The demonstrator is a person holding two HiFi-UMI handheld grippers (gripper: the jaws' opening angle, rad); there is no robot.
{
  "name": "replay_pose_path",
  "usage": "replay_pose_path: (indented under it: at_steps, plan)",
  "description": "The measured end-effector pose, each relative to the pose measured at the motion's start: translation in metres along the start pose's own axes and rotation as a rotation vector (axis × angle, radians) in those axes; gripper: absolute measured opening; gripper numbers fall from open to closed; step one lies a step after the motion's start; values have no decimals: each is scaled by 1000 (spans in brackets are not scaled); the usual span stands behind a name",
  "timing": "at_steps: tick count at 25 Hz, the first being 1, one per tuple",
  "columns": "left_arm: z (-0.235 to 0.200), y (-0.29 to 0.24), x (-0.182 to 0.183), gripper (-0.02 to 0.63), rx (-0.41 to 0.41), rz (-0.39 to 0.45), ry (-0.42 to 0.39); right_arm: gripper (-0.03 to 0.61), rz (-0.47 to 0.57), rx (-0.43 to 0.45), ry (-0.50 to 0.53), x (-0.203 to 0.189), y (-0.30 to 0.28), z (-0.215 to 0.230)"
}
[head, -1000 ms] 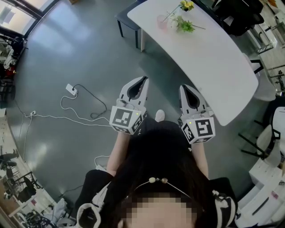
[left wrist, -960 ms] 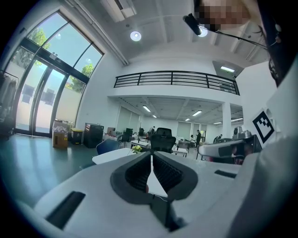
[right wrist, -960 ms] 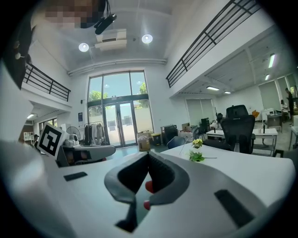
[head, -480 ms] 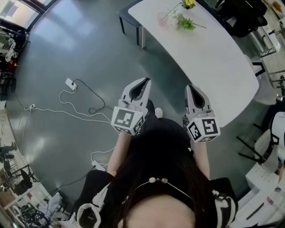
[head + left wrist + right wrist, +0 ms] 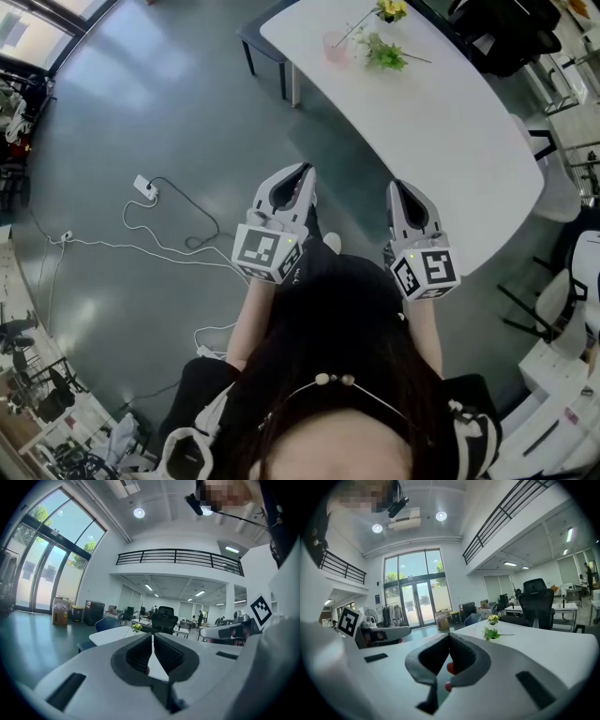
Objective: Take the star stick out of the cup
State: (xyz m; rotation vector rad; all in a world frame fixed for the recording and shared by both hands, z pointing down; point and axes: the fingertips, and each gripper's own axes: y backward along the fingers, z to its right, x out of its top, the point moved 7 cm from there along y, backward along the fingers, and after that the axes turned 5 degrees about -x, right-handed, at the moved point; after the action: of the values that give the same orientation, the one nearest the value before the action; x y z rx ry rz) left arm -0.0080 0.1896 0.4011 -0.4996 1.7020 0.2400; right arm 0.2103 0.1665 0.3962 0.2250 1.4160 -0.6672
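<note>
A pink cup (image 5: 335, 45) stands at the far end of the long white table (image 5: 450, 122), with a thin stick (image 5: 355, 29) leaning out of it toward the right. Yellow flowers (image 5: 392, 9) and a green sprig (image 5: 384, 54) lie beside it. My left gripper (image 5: 302, 170) hangs over the floor, well short of the table, shut with nothing in it. My right gripper (image 5: 396, 186) is level with it near the table's near edge, also shut and empty. In the right gripper view the flowers (image 5: 492, 619) show far ahead; in the left gripper view the jaws (image 5: 152, 635) meet.
White cables and a power strip (image 5: 147, 187) trail over the grey floor at left. A dark bench (image 5: 259, 39) stands by the table's far end. Black office chairs (image 5: 506, 33) and white furniture (image 5: 562, 375) crowd the right side.
Both grippers have stayed shut and nearly in place; the right one has drifted slightly to the right. The head view has shifted a little.
</note>
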Motion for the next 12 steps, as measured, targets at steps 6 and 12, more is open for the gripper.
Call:
replay_pose_path:
  at_steps: [6,12]
  plan:
    - [-33,-50,17,18,-42,-1,-18,3,-2,-23,2,15,-53,20]
    - [-90,-94,40,18,-55,-8,-14,3,8,-42,4,43,-128,30]
